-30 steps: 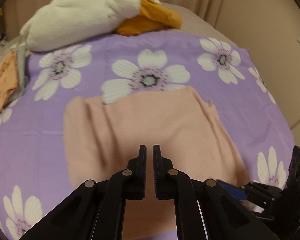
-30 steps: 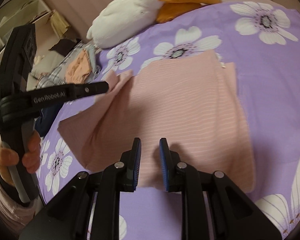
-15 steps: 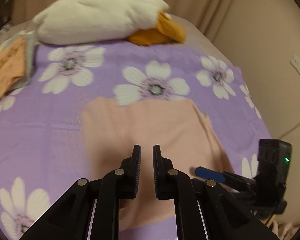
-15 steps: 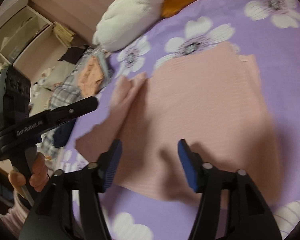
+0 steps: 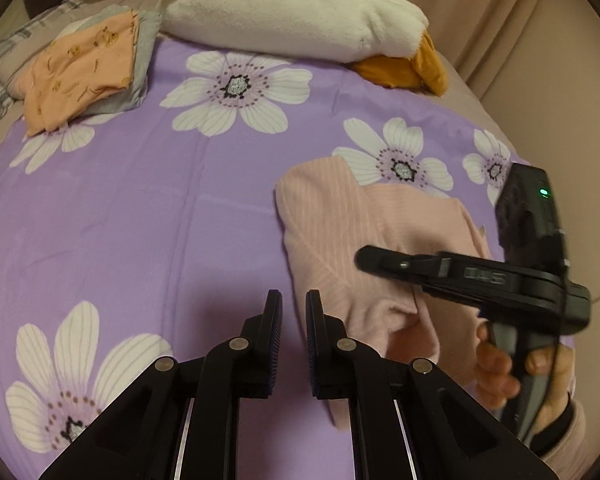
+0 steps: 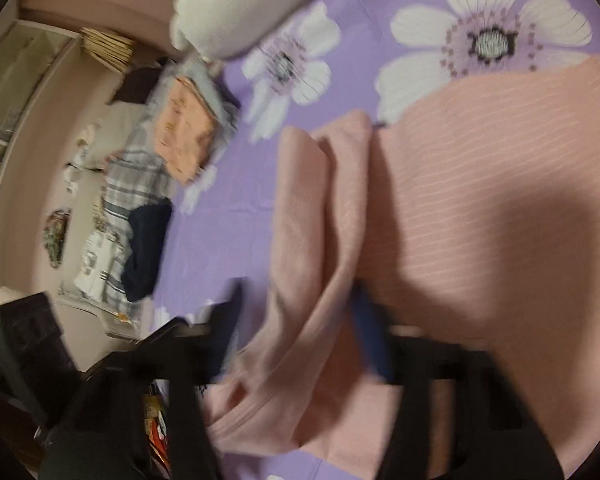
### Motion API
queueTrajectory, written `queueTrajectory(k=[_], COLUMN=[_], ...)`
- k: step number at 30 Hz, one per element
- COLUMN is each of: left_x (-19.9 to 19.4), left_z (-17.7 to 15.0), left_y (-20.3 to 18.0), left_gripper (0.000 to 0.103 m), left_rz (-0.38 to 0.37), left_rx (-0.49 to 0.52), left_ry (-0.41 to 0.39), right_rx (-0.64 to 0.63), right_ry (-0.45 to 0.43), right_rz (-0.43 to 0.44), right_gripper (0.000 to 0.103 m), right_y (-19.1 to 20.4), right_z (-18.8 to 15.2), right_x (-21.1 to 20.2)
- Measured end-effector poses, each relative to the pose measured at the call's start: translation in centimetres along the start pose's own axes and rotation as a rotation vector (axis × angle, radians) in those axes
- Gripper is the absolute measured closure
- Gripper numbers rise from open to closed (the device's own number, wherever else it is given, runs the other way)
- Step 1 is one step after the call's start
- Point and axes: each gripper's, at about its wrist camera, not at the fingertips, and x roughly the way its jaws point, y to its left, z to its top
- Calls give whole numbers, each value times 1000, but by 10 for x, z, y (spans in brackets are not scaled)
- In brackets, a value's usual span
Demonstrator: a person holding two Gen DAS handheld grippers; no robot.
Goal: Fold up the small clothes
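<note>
My left gripper (image 5: pixel 293 300) hangs over the purple bedspread printed with white flowers (image 5: pixel 140 208), its two black fingers pressed nearly together with nothing between them, just left of the pale pink ribbed knit garment (image 5: pixel 340 240). That garment lies on the bedspread with its left side doubled over into a thick lengthwise fold (image 6: pixel 320 220). My right gripper (image 6: pixel 296 336) sits at the garment's near edge; its jaws have just been closing and the folded pink fabric lies between them, though blur keeps me from telling whether the pads press it. Beyond the garment lies a white plush duck with an orange bill (image 5: pixel 292 12), and far left of it a folded orange printed cloth on grey (image 5: pixel 80 68).
</note>
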Motion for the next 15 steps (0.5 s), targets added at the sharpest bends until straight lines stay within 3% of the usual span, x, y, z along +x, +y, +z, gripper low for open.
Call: queueTrajectory(k=[2,8,12,15], left_x=[0,2,7,13], left_z=[-1,-3,-4,-5], left_y=[1,-9,-23,-37], left_gripper=[96,96,96,96], left_rz=[-5,-26,-45,-63], left_rx=[3,23,44,68], left_ry=[1,6,18,33], right_rx=[-21,-85,-137,-153], right_ry=[-9,-148,-252,-307], right_rz=[-5,55,21,-69], right_gripper=[90,91,91,91], right_y=[-3,2,-4,-26], right_z=[2,9,13,12], right_x=[0,-58,-114,-151])
